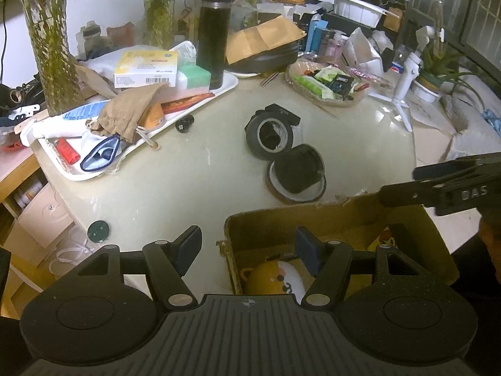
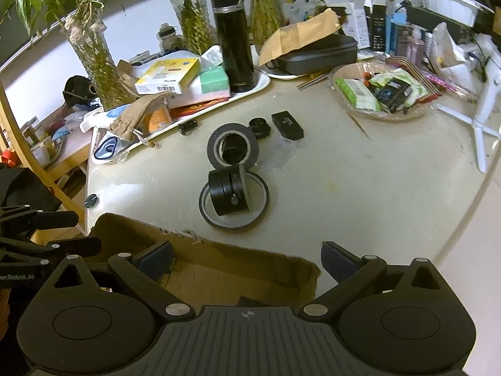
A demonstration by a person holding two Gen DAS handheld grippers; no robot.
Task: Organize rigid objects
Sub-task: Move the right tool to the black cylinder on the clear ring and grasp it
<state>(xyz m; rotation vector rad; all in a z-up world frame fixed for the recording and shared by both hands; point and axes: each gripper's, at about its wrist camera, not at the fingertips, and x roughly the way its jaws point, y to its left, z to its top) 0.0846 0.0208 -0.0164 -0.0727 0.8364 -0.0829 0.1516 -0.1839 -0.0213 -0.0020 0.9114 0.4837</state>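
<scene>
A black tape roll [image 2: 232, 149] lies near the middle of the pale table [image 2: 360, 188], and just in front of it a black cylindrical part [image 2: 230, 192] stands inside a thin flat ring [image 2: 234, 202]. A small black block [image 2: 287, 125] and a knurled knob [image 2: 259, 127] sit just behind the roll. The left gripper [image 1: 249, 244] hovers over the left wall of the cardboard box [image 1: 281, 216], jaws wide, empty. The right gripper [image 2: 247, 258] hangs over the box's right corner, also spread wide and empty. Bare tabletop lies between box and ring. Inside the box, a yellow toy [image 1: 269, 277] shows. A cluttered white tray [image 1: 94, 169] holds a black flask [image 1: 214, 36].
</scene>
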